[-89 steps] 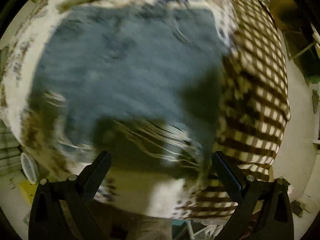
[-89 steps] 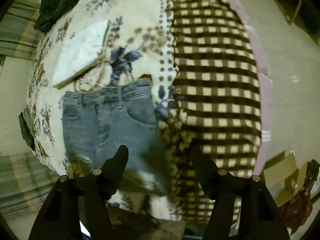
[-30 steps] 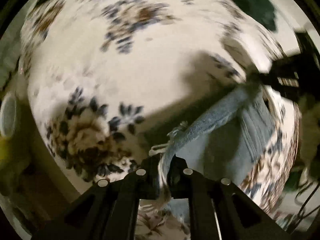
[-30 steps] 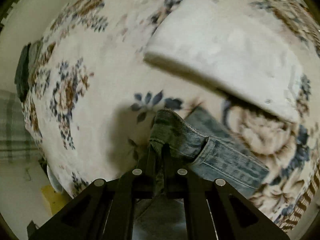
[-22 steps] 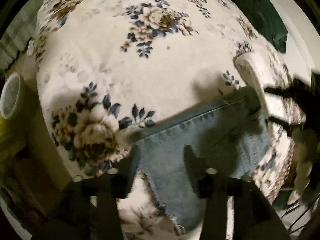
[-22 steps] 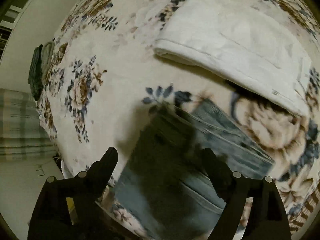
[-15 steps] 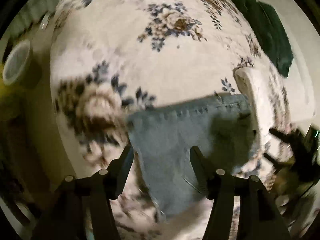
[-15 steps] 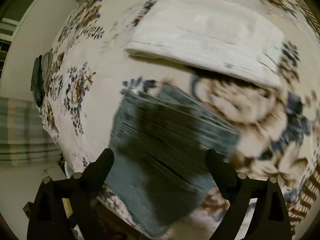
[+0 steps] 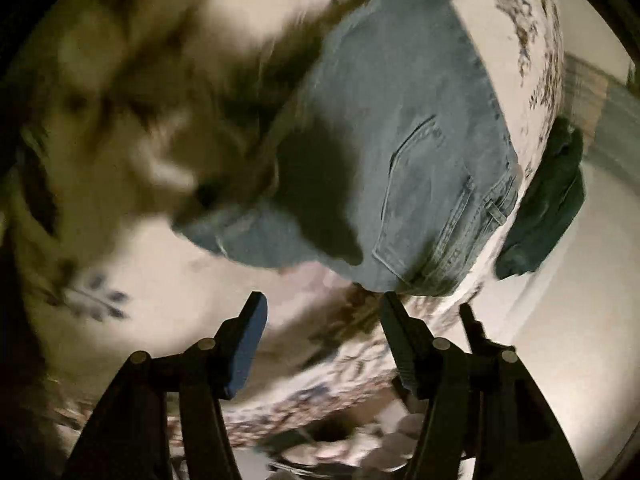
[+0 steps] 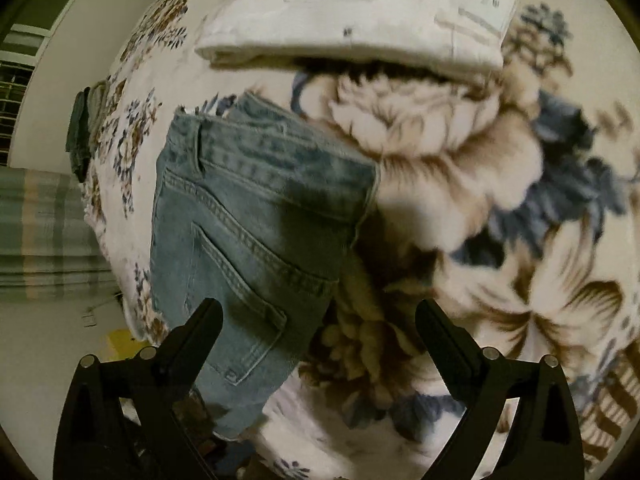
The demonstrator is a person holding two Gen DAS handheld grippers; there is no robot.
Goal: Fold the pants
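Denim jeans (image 10: pixel 248 248) folded into a compact block, flat on floral blanket (image 10: pixel 500 240), left of centre in right wrist view; waistband and belt loop toward upper left, back pocket stitching running down toward lower centre. Same jeans (image 9: pixel 400 140) in left wrist view filling upper right of centre, pocket seam and belt loop near right edge, dark shadow across lower left part. Left half of that view heavily blurred, blanket (image 9: pixel 168 280) pattern hard to read there.

Left gripper (image 9: pixel 322 320) at bottom centre of its view, jaws spread wide, nothing between them, fingertips just below lower edge of jeans, not touching as far as visible. Right gripper (image 10: pixel 318 320) at bottom of its view, jaws spread wide, holding nothing; left finger overlapping lower part of jeans in frame, contact impossible to tell.

Folded white cloth (image 10: pixel 360 16) at top of right wrist view, just beyond jeans. Dark green garment (image 9: pixel 544 204) at right edge of left wrist view, beside jeans, on blanket's edge. Dark cloth (image 10: pixel 80 132) at far left of right wrist view, well apart.
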